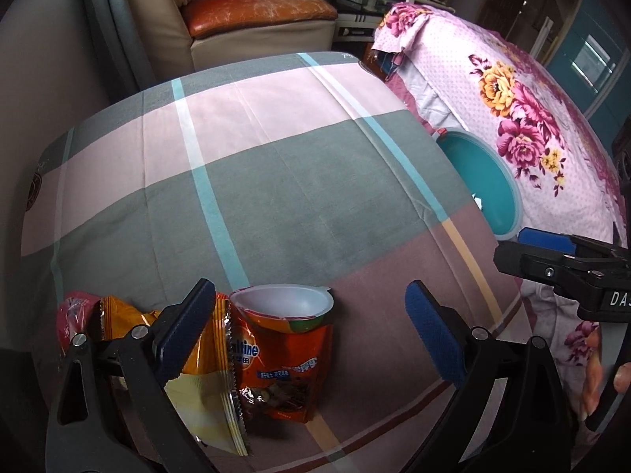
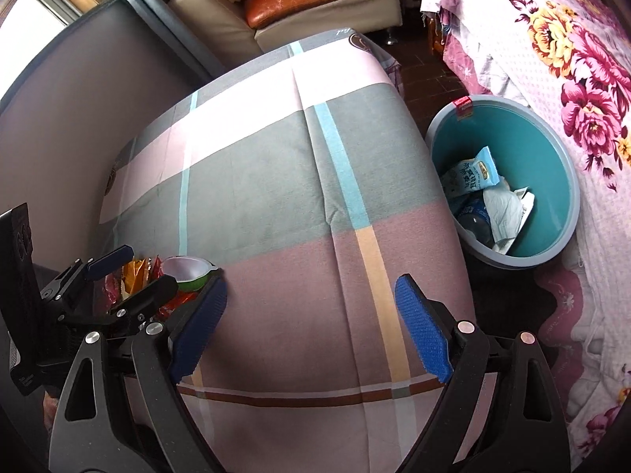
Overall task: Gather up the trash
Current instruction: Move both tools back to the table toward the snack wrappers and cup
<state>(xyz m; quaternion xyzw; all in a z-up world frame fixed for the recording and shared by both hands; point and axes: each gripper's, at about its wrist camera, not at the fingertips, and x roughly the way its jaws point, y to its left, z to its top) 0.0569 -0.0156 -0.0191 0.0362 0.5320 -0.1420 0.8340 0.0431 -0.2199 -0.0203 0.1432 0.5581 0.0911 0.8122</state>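
Note:
On the plaid cloth lie a white empty cup (image 1: 282, 304), an orange Ovaltine packet (image 1: 282, 370), a yellow-orange wrapper (image 1: 205, 378) and a red wrapper (image 1: 71, 315). My left gripper (image 1: 311, 331) hangs open over them; its left finger overlaps the yellow wrapper, and the cup and packet lie between the fingers, untouched. In the right wrist view the left gripper (image 2: 128, 276) straddles the wrappers beside the cup (image 2: 185, 270). My right gripper (image 2: 311, 329) is open over bare cloth with nothing between its fingers. It shows at the right edge (image 1: 552, 260) near the bin.
A teal bin (image 2: 544, 165) stands on the floor between the plaid table (image 2: 276, 181) and the floral bed (image 2: 572, 59). It holds a blue-white packet (image 2: 473, 173), crumpled paper and a bottle. A sofa (image 1: 256, 12) stands behind, and a grey wall (image 2: 79, 98) runs along the left.

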